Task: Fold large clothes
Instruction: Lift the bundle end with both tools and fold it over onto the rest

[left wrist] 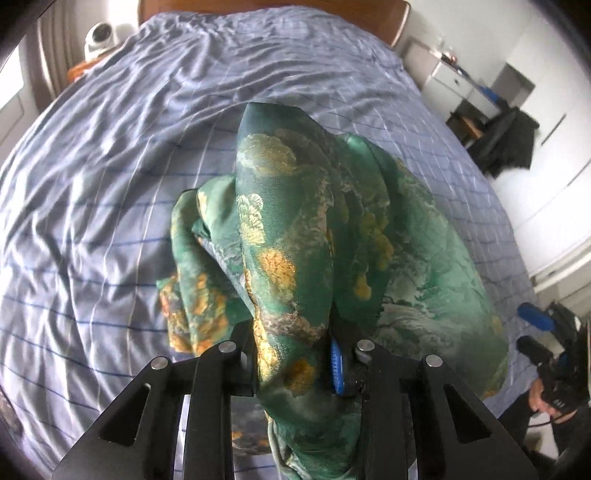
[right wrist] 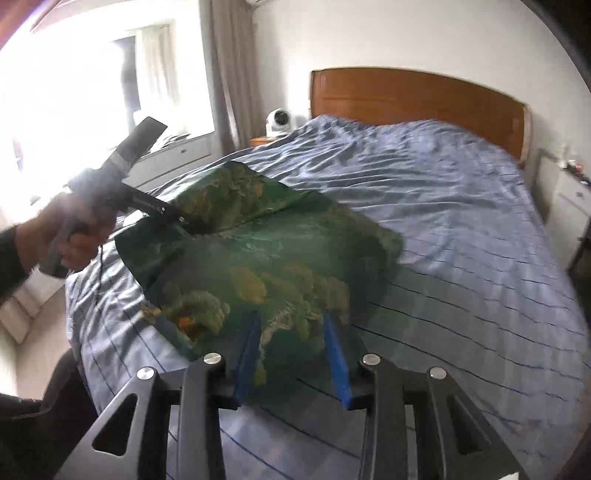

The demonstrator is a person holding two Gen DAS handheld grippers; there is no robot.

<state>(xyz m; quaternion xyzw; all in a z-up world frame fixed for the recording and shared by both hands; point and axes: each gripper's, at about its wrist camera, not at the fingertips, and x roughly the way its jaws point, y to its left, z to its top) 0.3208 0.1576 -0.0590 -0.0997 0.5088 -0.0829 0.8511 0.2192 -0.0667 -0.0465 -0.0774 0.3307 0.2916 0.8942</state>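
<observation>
While the left gripper (left wrist: 295,369) pinches the bunched green garment (left wrist: 314,236) above the bed (left wrist: 110,147), no tidy fold shows. The right gripper (right wrist: 295,354) hangs open and empty, so most folding seems left.

Home bedroom: bed (right wrist: 461,206) with blue checked sheet, wooden headboard (right wrist: 413,99), curtained window (right wrist: 122,74), bedside cabinet (left wrist: 448,79).

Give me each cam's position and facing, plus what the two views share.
Left wrist: rides the left tongs, looking down their fingers across the bed toward the headboard; tongs shut on the green cloth; right hand at lower right.
Right wrist: rides the right tongs, open just over the cloth, facing the headboard and window; left hand at left.
Shared: cloth, bed, headboard, white device.
</observation>
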